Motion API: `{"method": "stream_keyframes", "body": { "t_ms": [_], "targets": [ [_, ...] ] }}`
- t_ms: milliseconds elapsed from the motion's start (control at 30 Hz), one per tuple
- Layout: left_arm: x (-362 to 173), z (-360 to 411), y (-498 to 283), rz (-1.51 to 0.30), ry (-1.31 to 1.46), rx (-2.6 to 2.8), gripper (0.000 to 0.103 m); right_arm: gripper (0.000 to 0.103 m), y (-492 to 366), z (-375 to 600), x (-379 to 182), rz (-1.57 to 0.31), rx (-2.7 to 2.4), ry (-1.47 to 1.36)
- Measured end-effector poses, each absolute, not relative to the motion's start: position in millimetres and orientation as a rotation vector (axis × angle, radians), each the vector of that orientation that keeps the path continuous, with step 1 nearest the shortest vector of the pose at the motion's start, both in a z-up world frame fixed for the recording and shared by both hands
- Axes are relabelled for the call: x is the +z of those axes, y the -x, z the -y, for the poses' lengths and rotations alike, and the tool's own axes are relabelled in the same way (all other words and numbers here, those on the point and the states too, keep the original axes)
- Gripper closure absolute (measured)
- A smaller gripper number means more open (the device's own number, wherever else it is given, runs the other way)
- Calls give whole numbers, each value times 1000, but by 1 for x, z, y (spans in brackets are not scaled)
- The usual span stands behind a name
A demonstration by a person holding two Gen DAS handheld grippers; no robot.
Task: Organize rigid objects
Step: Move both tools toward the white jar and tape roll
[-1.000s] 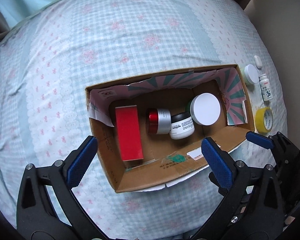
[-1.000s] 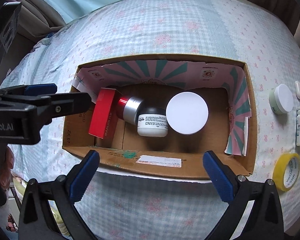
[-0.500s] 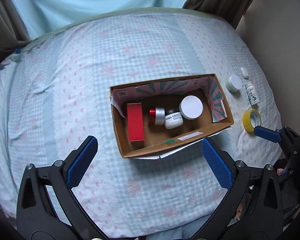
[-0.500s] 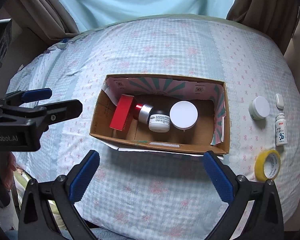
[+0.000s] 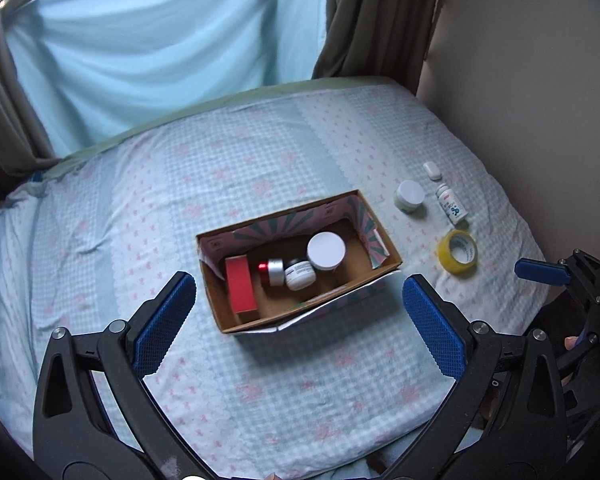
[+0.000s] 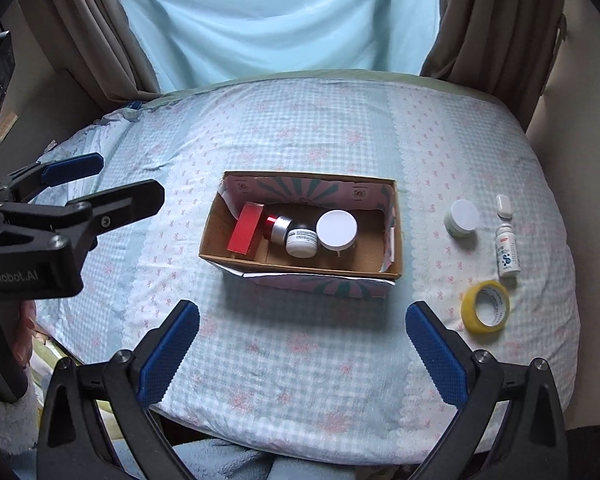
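Both my grippers hang above the near edge of the bed, fingers spread wide, nothing in either. My left gripper [image 5: 296, 312] frames the box [image 5: 256, 322] dead centre; my right gripper [image 6: 302, 344] sits below the box [image 6: 300, 270] in its own frame.

Four things lie in the box: red carton [image 6: 246, 228], red-and-silver jar [image 6: 278, 228], a labelled white jar [image 6: 301, 242], a big white lid [image 6: 337, 230]. Four are loose on the bed, at the right of both frames: yellow tape [image 6: 486, 308], small bottle [image 6: 507, 254], white pot [image 6: 462, 218], a little white case [image 6: 503, 205].

What counts next, I reckon, is the tape: it lies right of my right gripper's right finger and nearest to it, ring flat, hole up. The bottle lies on its side, long axis running up the frame, cap end uppermost. My right gripper is the nearer one; in the left view its blue finger [image 5: 542, 272] shows just below and right of the tape [image 5: 458, 254].

The right view shows the box's inner right wall; the left view shows the left wall better, and how close my other gripper is to the tape.
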State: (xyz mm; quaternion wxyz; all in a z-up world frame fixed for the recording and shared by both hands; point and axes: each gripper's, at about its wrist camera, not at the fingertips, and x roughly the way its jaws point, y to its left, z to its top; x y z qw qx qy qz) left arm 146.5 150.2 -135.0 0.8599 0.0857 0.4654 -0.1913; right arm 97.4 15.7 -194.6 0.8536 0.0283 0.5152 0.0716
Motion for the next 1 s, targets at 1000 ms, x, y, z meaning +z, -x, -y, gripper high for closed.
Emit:
{"method": "stream_keyframes", "body": {
  "t_ms": [1000],
  "targets": [
    [-264, 181, -211, -1185, -407, -556, 0, 0, -44, 288, -281, -1189, -65, -149]
  ]
}}
